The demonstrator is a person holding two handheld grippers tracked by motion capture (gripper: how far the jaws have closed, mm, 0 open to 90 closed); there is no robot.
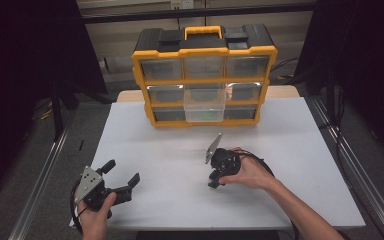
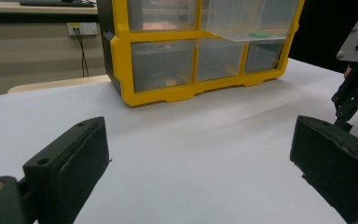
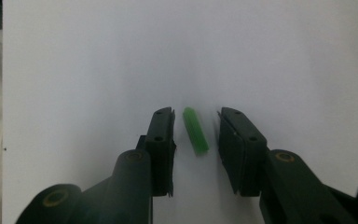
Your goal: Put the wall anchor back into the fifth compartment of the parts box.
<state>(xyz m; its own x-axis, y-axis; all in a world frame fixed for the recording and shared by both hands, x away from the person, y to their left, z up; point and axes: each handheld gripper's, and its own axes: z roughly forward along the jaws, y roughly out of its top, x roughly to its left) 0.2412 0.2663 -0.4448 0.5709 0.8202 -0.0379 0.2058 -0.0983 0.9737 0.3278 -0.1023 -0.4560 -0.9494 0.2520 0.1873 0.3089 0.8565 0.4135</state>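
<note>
A small green cylindrical piece (image 3: 196,131) lies on the white table (image 1: 170,145). My right gripper (image 3: 196,114) points down at it, one jaw on each side, with a narrow gap left on both sides, so the pads do not press it. In the high view the right gripper (image 1: 213,181) is at the table's middle right, held by a hand. My left gripper (image 1: 121,173) rests near the front left edge, jaws wide open and empty. In the left gripper view its jaws (image 2: 198,140) frame bare table.
A yellow and black drawer organizer (image 1: 205,75) stands at the back of the table. Its clear lower middle drawer (image 1: 204,107) is pulled out, and another green piece (image 2: 260,33) lies in it. Metal rails run along both sides of the table.
</note>
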